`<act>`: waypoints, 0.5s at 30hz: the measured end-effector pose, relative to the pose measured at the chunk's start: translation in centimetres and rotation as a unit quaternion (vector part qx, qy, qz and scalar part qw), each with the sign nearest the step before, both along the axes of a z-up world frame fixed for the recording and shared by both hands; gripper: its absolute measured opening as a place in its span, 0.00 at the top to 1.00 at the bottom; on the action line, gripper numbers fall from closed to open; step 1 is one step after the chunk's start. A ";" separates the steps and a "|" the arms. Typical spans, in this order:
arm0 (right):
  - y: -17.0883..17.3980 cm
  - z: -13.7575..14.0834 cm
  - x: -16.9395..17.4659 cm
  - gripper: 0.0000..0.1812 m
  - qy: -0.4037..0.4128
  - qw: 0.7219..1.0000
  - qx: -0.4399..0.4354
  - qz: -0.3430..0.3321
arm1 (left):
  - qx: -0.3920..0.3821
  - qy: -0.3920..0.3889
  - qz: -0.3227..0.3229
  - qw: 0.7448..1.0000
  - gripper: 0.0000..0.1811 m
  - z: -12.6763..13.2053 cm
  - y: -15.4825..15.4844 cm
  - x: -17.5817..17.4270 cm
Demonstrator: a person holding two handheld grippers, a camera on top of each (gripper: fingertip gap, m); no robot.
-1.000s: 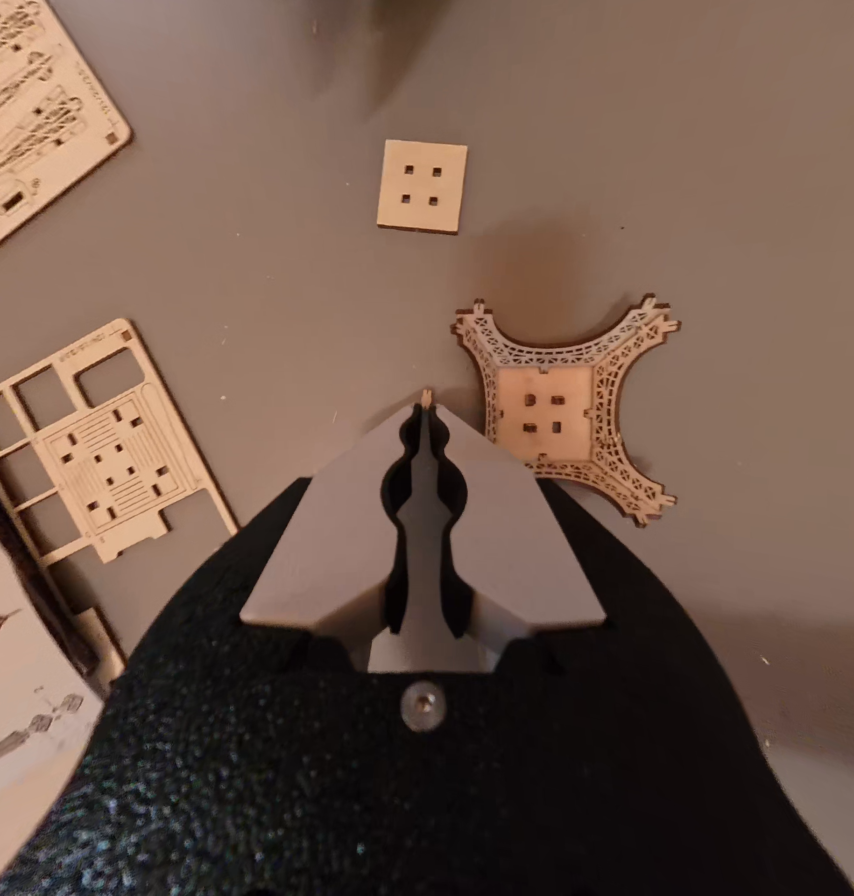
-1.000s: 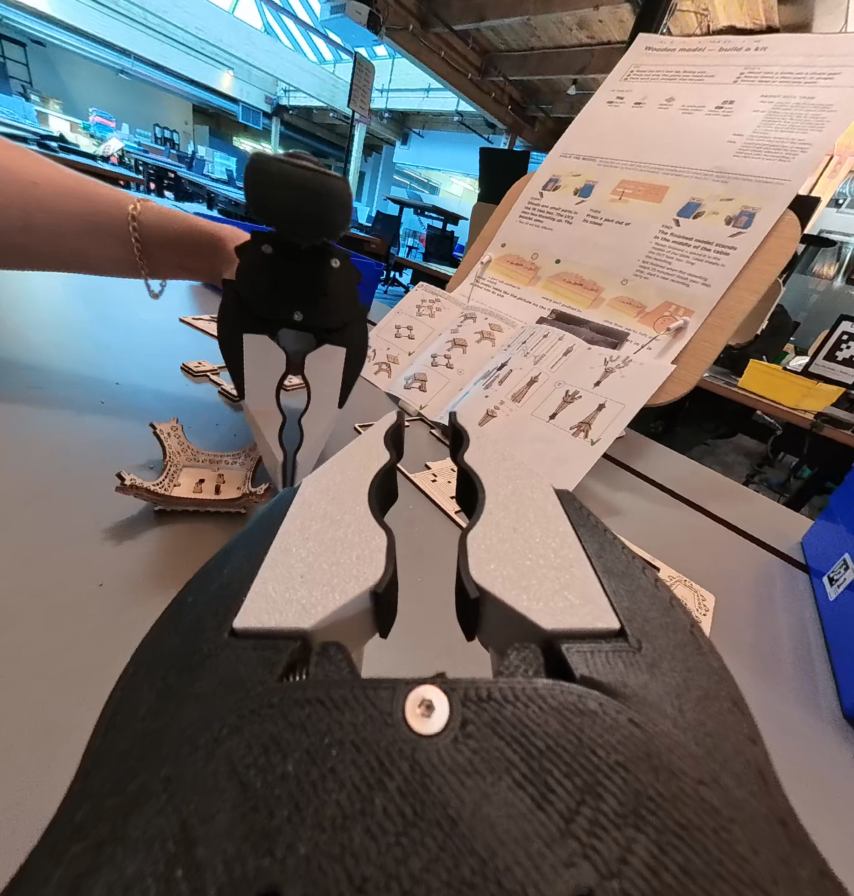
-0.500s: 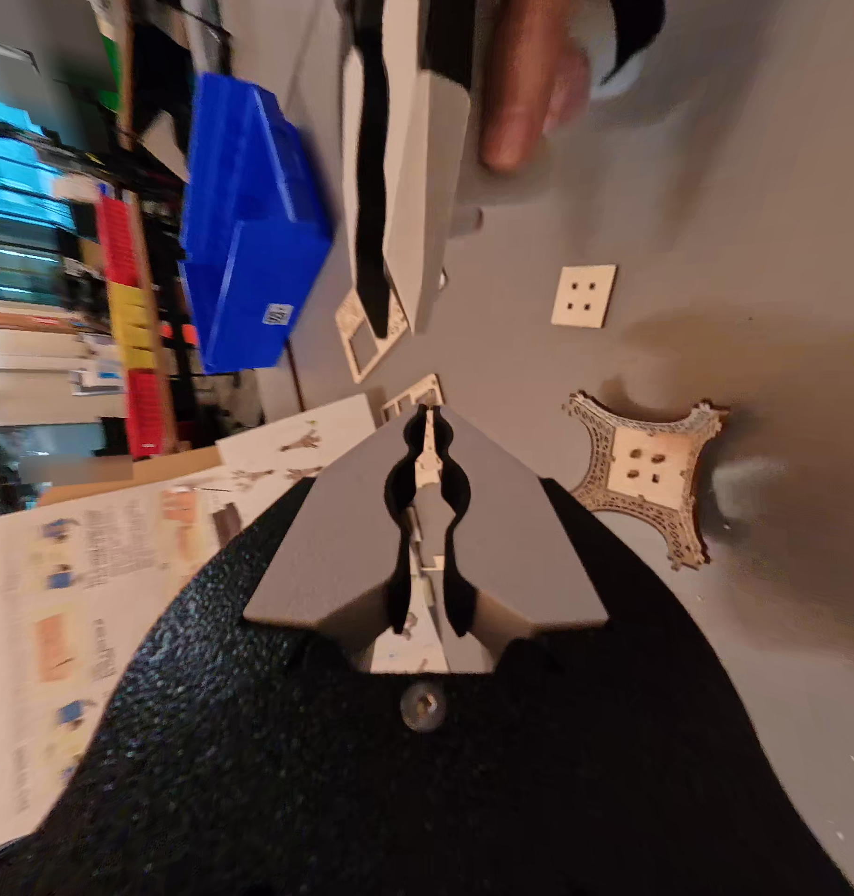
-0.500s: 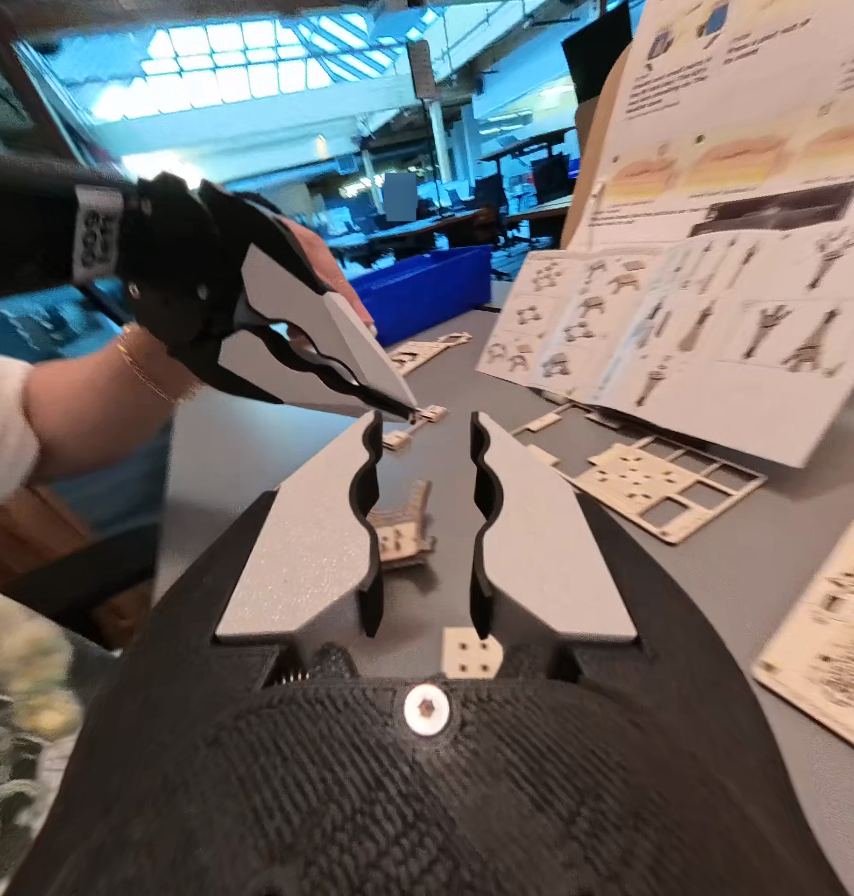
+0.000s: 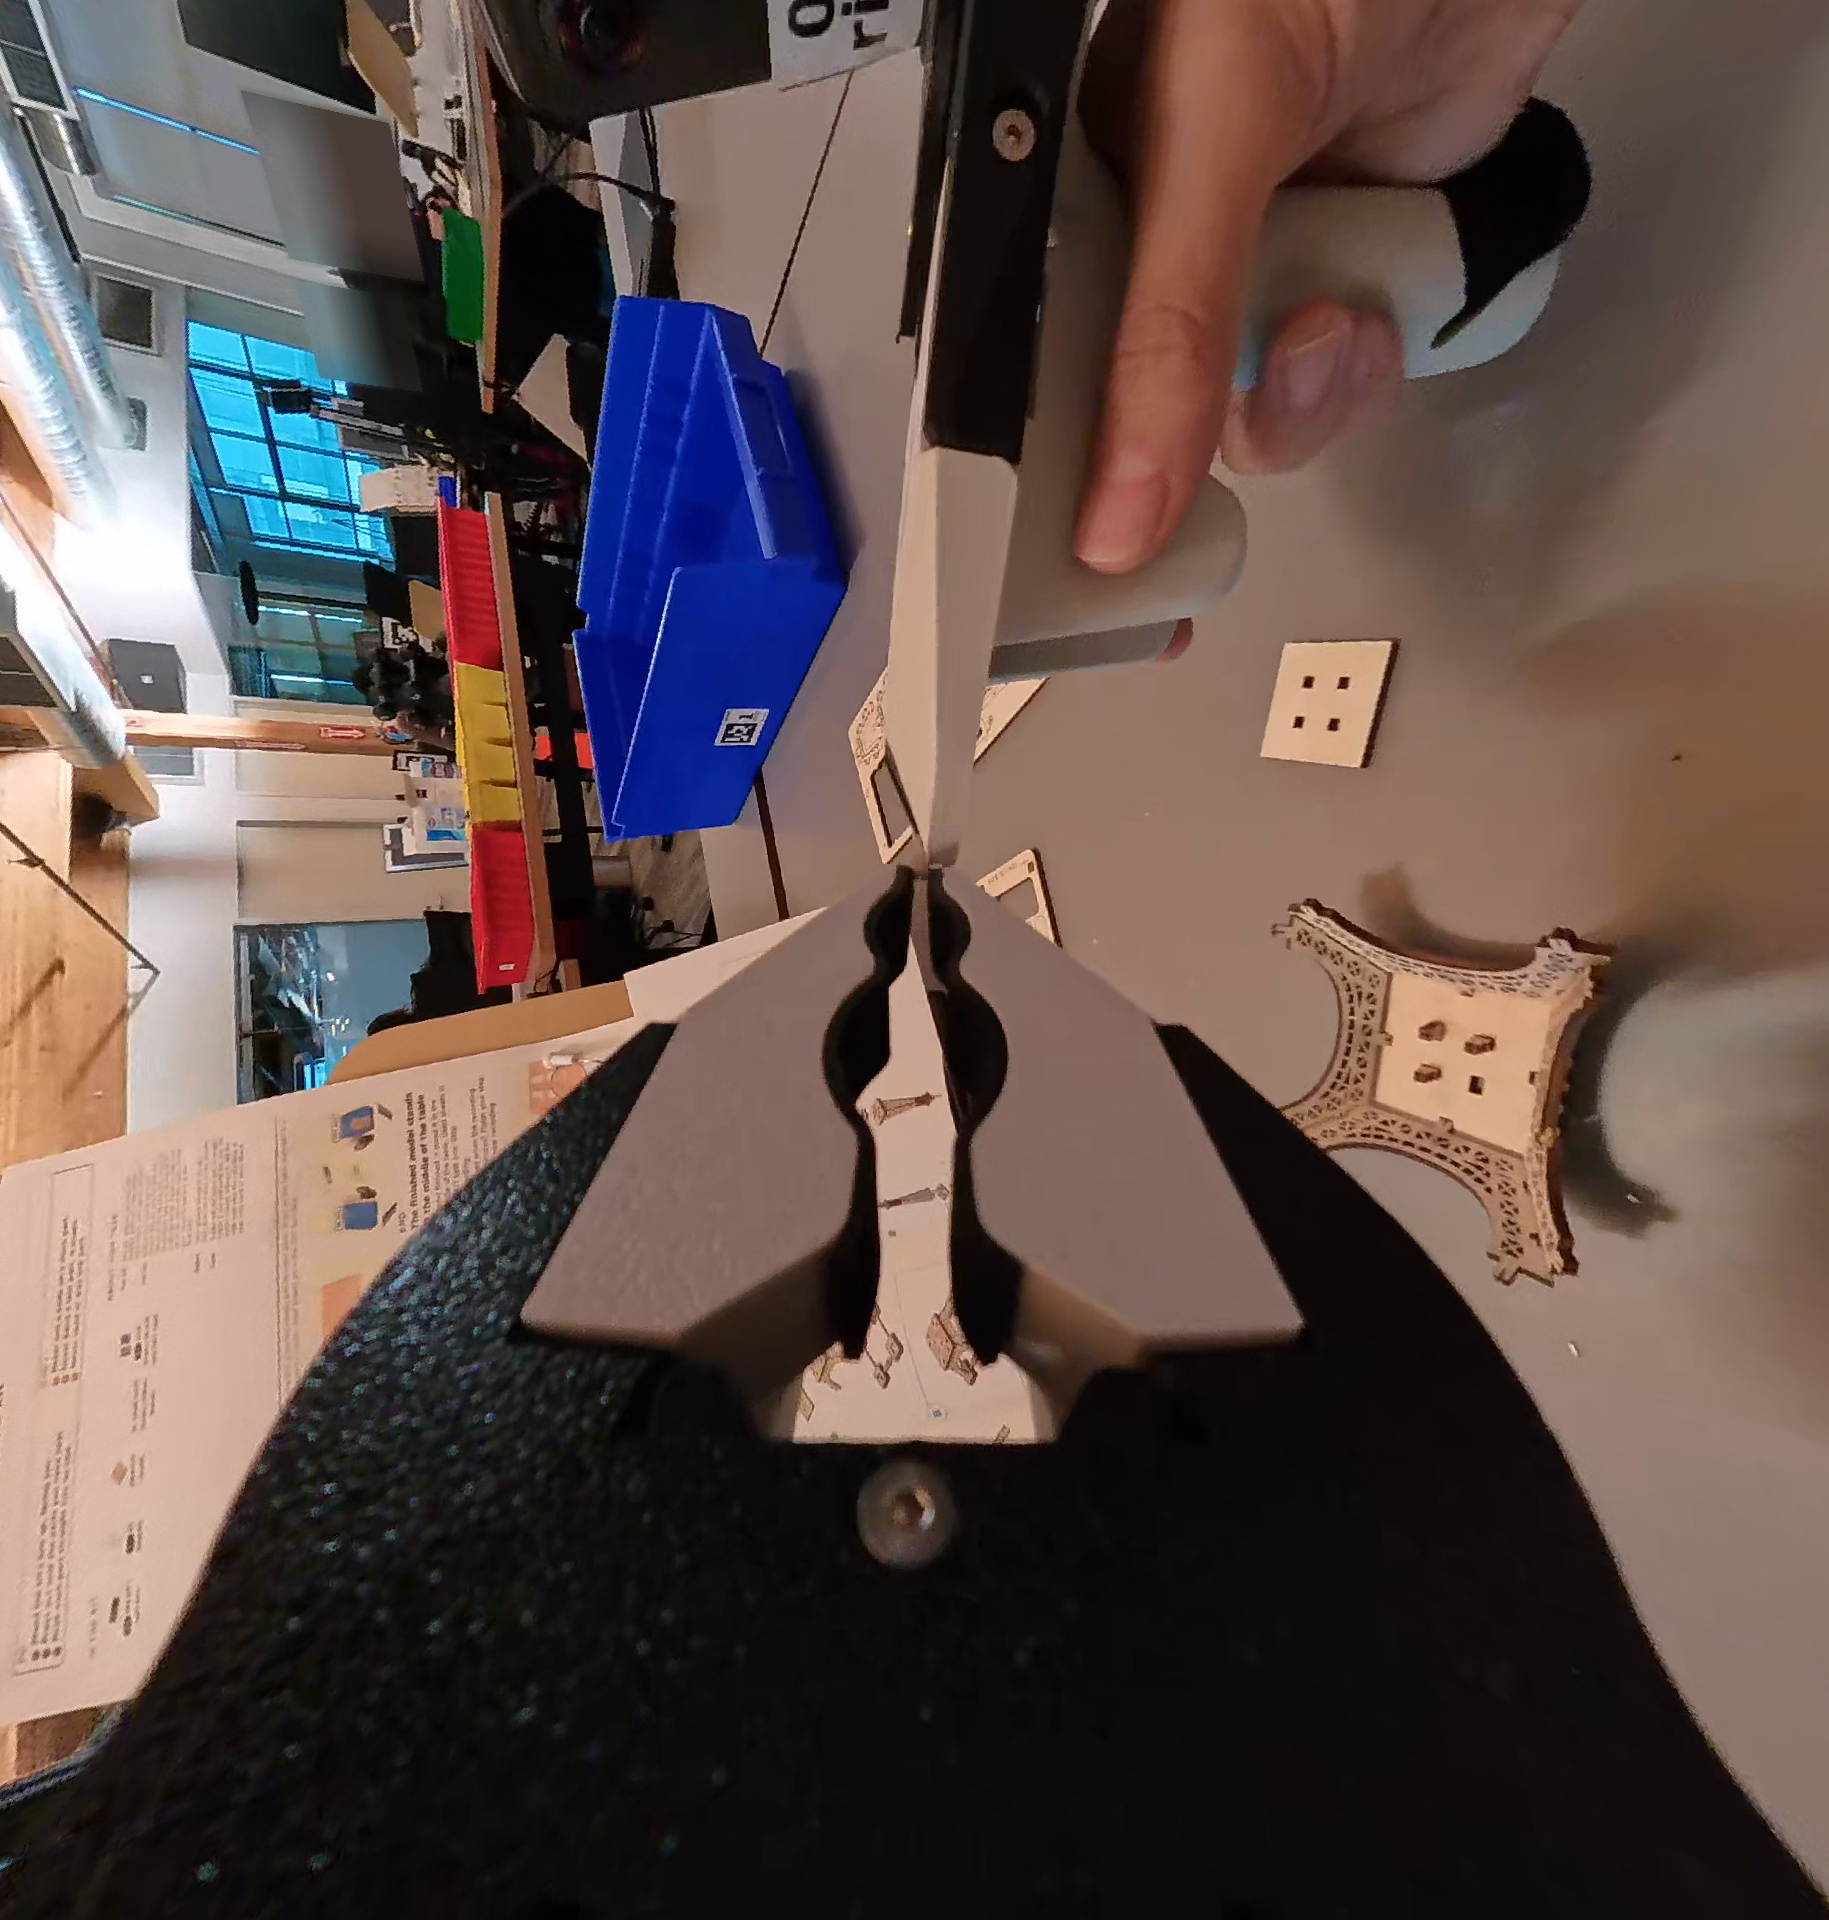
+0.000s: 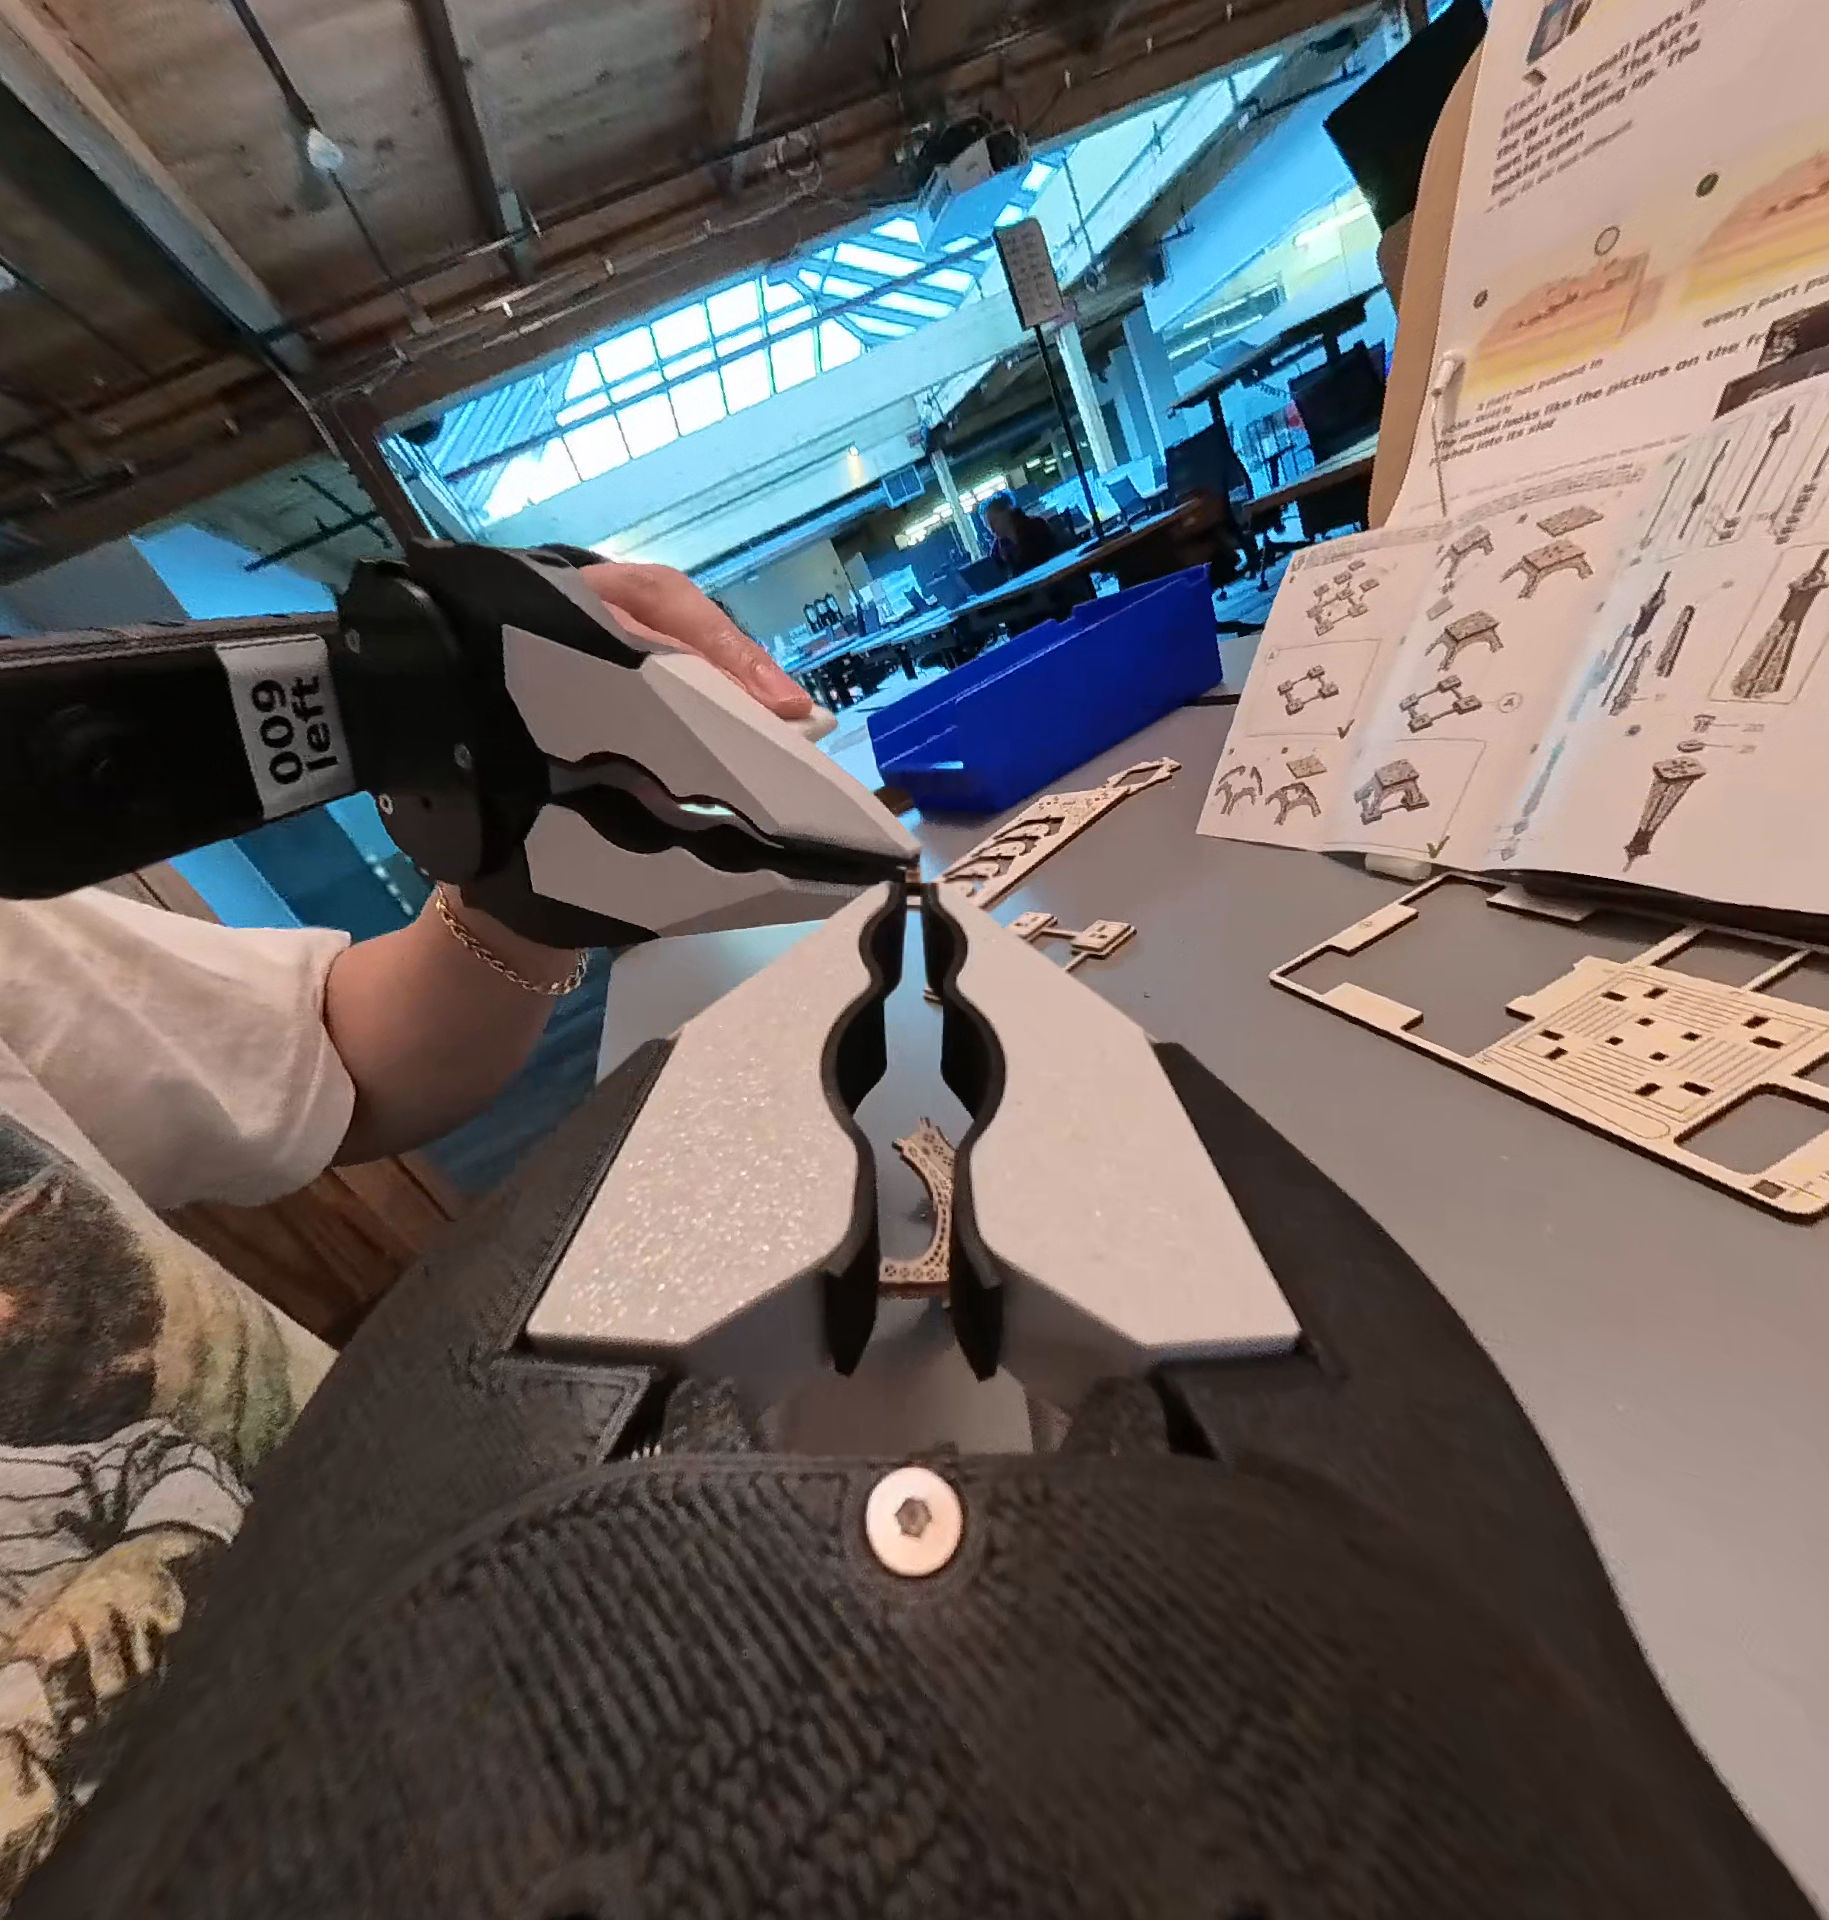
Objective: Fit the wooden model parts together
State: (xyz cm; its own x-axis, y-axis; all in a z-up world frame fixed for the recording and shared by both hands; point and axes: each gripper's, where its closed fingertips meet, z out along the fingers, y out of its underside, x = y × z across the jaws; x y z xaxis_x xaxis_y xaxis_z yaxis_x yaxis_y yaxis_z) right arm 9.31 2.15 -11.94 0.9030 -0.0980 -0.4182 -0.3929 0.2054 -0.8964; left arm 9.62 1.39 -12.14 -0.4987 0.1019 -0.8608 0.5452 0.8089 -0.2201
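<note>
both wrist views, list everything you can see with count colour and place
small wooden piece: 1, pale, pinched where both sets of fingertips meet
lattice arch base: 1, pale wood, on the grey table
four-hole square: 1, pale wood, lying apart from the base
cutout sheets: several, pale wood, near the paper
instruction sheets: white, propped on a board
blue bin: 1, far table
grey table: 1
left gripper: fingers shut on the piece
right gripper: fingers nearly closed at it

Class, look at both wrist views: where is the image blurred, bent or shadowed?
Left wrist view: a smeared pale blur beside the lattice tower base, soft shadows around it on the table. Right wrist view: wide-angle bending of the ceiling beams, sharp fingers, bright skylight glare.
</note>
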 end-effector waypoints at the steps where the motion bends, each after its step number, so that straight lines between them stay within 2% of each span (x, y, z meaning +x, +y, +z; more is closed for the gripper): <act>1: 0.0 0.0 -0.1 1.00 0.004 1.000 0.003 0.004 | 0.001 0.002 -0.001 1.000 1.00 0.0 0.0 0.0; 4: -0.1 0.2 0.0 0.93 0.023 0.999 0.021 0.014 | 0.002 -0.001 0.002 1.000 1.00 0.1 0.2 0.0; 8: -0.3 0.4 0.1 1.00 0.023 0.999 0.032 0.011 | 0.006 0.002 -0.003 1.000 1.00 0.0 0.1 -0.1; 12: -0.4 0.4 0.0 1.00 0.019 0.999 0.030 0.021 | 0.001 0.007 -0.009 1.000 1.00 0.0 0.0 -0.3; 15: -0.6 0.7 -0.4 1.00 0.039 0.997 0.053 0.048 | -0.038 0.030 -0.022 0.999 1.00 0.4 -0.2 -0.7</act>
State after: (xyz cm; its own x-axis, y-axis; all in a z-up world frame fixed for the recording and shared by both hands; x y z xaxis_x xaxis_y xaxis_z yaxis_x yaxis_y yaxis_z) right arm 8.96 1.54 -11.23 0.8706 0.0357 -0.4907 -0.4826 0.2560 -0.8376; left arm 8.93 1.16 -11.73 -0.5466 0.0602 -0.8353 0.5639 0.7638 -0.3140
